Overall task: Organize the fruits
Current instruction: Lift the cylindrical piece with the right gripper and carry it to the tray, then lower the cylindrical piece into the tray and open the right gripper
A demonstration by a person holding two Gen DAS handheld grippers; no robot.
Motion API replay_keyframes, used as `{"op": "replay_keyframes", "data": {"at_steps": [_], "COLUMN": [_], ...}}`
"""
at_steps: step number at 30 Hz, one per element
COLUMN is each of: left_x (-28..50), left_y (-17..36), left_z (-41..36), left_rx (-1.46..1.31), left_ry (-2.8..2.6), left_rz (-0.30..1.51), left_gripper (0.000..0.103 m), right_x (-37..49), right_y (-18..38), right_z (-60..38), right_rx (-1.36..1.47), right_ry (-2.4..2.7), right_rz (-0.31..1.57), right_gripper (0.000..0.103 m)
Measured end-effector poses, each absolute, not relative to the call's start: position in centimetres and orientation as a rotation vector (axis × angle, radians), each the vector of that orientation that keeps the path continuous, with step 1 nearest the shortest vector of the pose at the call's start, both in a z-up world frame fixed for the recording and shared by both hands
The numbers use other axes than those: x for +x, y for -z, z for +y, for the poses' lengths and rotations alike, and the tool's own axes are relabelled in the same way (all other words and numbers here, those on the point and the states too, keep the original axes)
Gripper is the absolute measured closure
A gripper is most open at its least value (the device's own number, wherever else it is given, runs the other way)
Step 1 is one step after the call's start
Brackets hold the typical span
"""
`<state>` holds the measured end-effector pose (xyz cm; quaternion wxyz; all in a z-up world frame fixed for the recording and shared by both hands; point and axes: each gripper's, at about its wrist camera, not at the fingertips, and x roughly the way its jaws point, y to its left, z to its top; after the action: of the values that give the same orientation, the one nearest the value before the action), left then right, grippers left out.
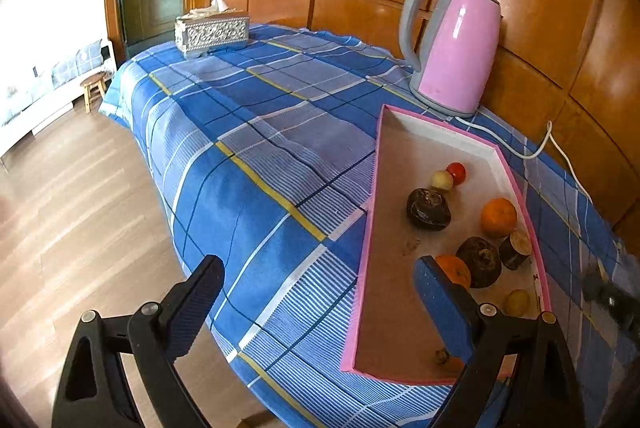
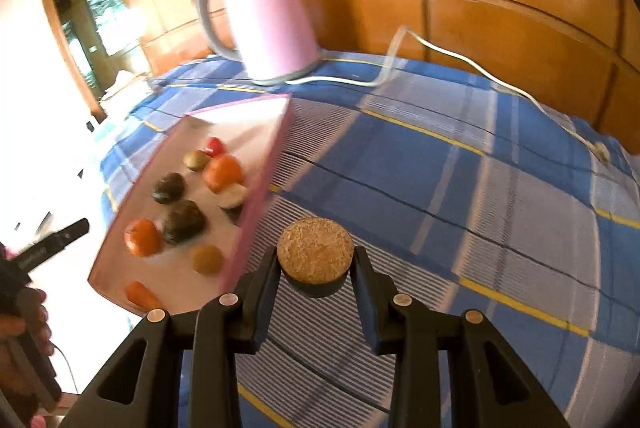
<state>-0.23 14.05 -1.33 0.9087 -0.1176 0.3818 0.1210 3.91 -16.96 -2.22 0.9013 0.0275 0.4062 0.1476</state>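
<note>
- A table (image 1: 256,131) covered with a blue checked cloth is seen, with shiny brown wood panels behind it and a wood floor at the side.
- A pink kettle (image 1: 456,51) is set far ahead of both tongs, and a silver tissue box (image 1: 212,31) is farther off still.
- A pink-edged tray (image 1: 366,248) is set just ahead of the left tongs (image 1: 320,308) and to the left of the right tongs (image 2: 316,268).
- Two oranges, two dark lumpy fruits, a red one and some small yellow ones are kept in the tray.
- The left tongs are held wide open, and nothing is held in them.
- A short, round piece of fruit (image 2: 315,252), dark on the skin and pale and rough on its cut top, is pinched between the right tongs' pads.
- It is held over the cloth, just right of the tray's edge.
- The piece is judged to be light and fairly stiff, like a cut stalk.
- The rough skin should not slip much.
- The round sides are the best place to be gripped, as is done now.
- A gentle squeeze is judged enough, so the piece is not crushed.
</note>
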Motion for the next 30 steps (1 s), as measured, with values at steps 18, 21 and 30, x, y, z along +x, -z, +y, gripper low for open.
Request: {"op": "replay_keyframes", "data": {"at_steps": [18, 21, 30], "left_x": [0.1, 0.1, 0.2], "left_y": [2.3, 2.3, 2.4], "left_z": [11.7, 11.7, 11.7], "left_rx": [-0.183, -0.183, -0.182], "left_ry": [-0.154, -0.156, -0.159], "left_rz": [0.822, 0.822, 0.823], "left_gripper": [0.007, 0.007, 0.007], "right_x": [11.7, 12.2, 10.7], "right_y": [2.6, 3.5, 3.3], "right_z": [-4.2, -3.5, -4.0], "right_rx": [-0.017, -0.038, -0.053], "right_ry": [-0.507, -0.494, -0.514], "right_rz": [0.904, 0.924, 0.898], "right_gripper": [0.067, 0.066, 0.060]}}
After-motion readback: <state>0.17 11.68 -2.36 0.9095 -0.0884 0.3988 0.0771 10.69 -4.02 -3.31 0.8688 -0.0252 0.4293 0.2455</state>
